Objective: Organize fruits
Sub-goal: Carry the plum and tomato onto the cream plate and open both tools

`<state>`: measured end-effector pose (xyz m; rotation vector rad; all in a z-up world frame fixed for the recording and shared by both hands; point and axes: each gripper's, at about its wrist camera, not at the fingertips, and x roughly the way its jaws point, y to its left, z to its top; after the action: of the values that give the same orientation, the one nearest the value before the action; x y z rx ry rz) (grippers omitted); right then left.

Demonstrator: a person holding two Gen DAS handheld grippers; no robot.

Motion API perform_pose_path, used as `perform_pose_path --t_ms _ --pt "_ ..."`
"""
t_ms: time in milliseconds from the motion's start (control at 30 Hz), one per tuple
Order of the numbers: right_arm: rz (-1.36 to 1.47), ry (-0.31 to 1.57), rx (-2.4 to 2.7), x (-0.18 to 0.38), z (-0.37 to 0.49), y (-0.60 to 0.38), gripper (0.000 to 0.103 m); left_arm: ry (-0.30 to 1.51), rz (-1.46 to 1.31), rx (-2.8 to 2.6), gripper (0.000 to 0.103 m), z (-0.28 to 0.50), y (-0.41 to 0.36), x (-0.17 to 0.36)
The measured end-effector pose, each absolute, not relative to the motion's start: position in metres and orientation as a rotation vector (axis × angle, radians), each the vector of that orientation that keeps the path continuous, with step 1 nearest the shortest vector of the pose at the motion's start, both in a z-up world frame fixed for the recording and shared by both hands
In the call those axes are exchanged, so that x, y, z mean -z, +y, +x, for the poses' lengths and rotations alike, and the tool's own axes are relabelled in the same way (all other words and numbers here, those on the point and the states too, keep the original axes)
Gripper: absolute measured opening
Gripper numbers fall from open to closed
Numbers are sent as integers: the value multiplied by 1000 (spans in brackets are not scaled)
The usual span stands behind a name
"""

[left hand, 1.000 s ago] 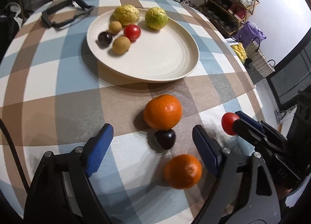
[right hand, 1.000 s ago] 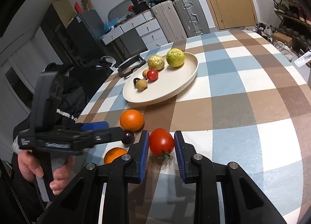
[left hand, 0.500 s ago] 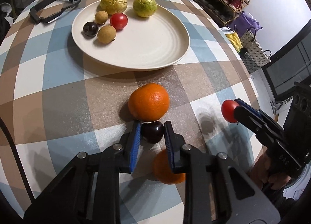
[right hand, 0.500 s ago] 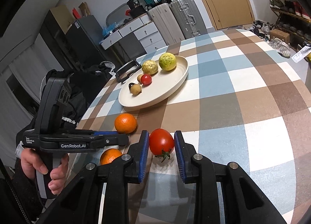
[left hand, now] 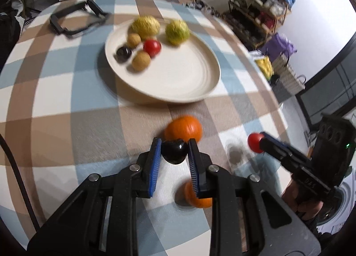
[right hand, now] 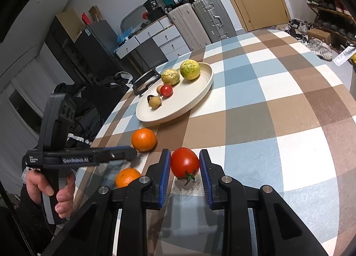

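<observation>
My left gripper [left hand: 174, 152] is shut on a dark plum [left hand: 174, 152] and holds it above the checked tablecloth, just in front of an orange [left hand: 183, 128]. A second orange [left hand: 199, 198] lies partly hidden under its right finger. My right gripper [right hand: 184, 164] is shut on a red tomato [right hand: 184, 162], held above the table; it also shows at the right of the left wrist view [left hand: 255, 143]. The cream plate [left hand: 189, 82] behind holds several fruits: two yellow-green ones, a tomato, a dark plum and two small brown ones.
A black strap-like object [left hand: 73, 19] lies on the table behind the plate. Both oranges [right hand: 143, 139] [right hand: 127, 177] show in the right wrist view beside the left gripper [right hand: 131, 154]. Suitcases, drawers and a shoe rack stand beyond the round table's edge.
My left gripper closed on the dark plum and has lifted it off the table. My right gripper has kept hold of the tomato and risen slightly.
</observation>
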<state>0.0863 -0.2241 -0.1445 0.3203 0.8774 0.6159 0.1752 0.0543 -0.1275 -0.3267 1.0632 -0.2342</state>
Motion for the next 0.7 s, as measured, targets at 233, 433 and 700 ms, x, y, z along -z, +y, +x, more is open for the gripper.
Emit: perform_pose_path --t_ms 233,433,700 --pt "322 870 -608 138 100 -221 27 978 -307 247 21 195 61 101" --pt "301 840 -609 122 121 -215 27 919 -315 291 21 226 57 86" --pt "332 828 -649 102 174 -206 27 898 -296 305 21 275 45 87"
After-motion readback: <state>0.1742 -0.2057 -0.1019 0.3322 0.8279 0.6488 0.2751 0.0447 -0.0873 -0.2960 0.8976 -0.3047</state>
